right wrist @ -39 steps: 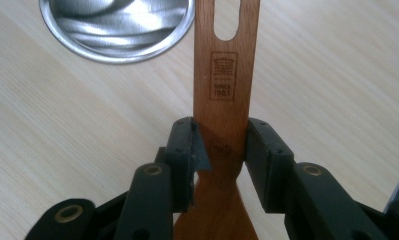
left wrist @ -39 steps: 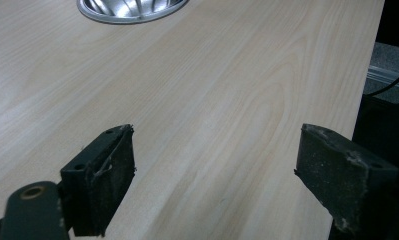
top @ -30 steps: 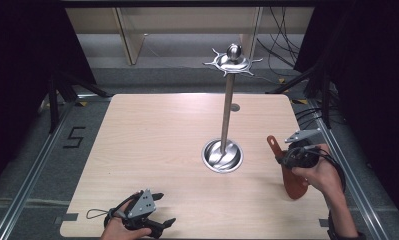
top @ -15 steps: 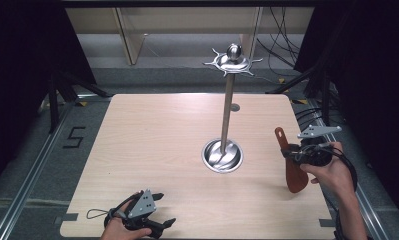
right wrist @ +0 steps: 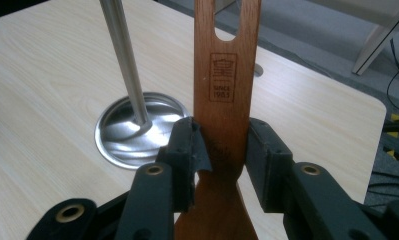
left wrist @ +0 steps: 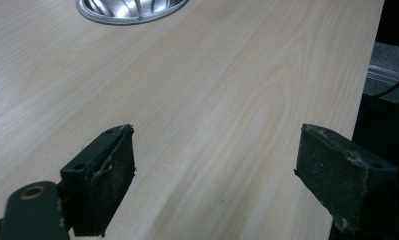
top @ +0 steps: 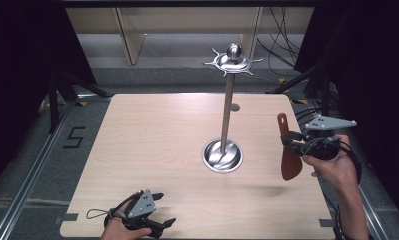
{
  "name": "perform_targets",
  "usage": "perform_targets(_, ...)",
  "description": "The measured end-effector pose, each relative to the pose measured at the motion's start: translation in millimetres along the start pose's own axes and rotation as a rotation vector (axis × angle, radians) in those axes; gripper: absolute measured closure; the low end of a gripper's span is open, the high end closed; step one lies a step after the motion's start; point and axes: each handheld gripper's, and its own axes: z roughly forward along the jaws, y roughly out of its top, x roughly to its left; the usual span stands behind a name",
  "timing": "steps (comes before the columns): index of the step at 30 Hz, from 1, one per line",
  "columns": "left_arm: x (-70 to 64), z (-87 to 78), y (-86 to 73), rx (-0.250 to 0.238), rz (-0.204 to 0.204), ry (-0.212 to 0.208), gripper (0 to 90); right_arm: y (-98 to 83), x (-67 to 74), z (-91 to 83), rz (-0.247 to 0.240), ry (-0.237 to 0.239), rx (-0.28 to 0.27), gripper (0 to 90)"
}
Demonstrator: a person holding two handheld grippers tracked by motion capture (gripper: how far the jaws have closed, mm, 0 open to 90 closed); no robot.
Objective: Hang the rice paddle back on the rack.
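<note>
The two black jaws of the right gripper [right wrist: 221, 150] are shown closed on the flat handle of a reddish-brown wooden spatula [right wrist: 228, 80], one pad pressed against each narrow edge. The handle is seen to rise straight up between the pads, a stamped maker's mark and an elongated hanging slot lying above the grip; the broader blade hangs below it. In the high view the spatula [top: 288, 150] is held clear of the table beside the right hand [top: 332, 162], its long axis near upright and tilted slightly.

The coming move is judged to turn on one relation: the slot at the handle's upper end must be brought to a hook of the polished steel utensil stand [top: 226, 112]. The stand is placed to the left of the spatula in the high view, well apart from it, and its ring of short curved hooks around a ball finial [top: 233, 59] stands higher than the handle's tip. A raise and a move toward the stand are therefore judged necessary. The right gripper is the nearer one.

The left gripper [top: 152, 220] is rested at the near edge of the pale, fine-grained wooden table [top: 152, 145], its worn black jaws spread wide with nothing between them. The stand's smooth, mirror-bright dished base [left wrist: 129, 10] is seen beyond it.
</note>
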Motion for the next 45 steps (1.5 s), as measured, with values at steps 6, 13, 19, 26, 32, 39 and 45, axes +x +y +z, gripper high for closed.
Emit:
perform_targets(6,0.8,-0.4,0.2,0.003,0.007,0.007,15.2,8.9,5.9,-6.7,-0.018,0.011,-0.034,67.0)
perform_targets(13,1.0,-0.7,0.6,0.007,0.007,0.011,15.2,20.5,14.8,-15.0,-0.059,0.028,-0.096,67.0)
perform_targets(19,1.0,-0.7,0.7,0.006,0.009,0.010,15.2,33.2,30.0,-21.7,-0.074,0.025,-0.124,67.0)
perform_targets(26,0.1,-0.5,0.4,-0.002,0.003,0.016,15.2,50.8,38.5,-26.7,-0.136,0.031,-0.192,67.0)
perform_targets(32,-0.6,0.3,0.0,-0.016,-0.003,0.015,15.2,66.2,45.8,-32.8,-0.161,0.045,-0.239,67.0)
perform_targets(39,0.1,-0.6,-0.1,-0.004,0.008,0.009,15.2,82.7,50.3,-38.1,-0.171,0.058,-0.270,67.0)
perform_targets(45,-0.5,-0.3,-0.2,-0.010,0.004,0.009,15.2,96.1,52.8,-38.8,-0.172,0.073,-0.316,67.0)
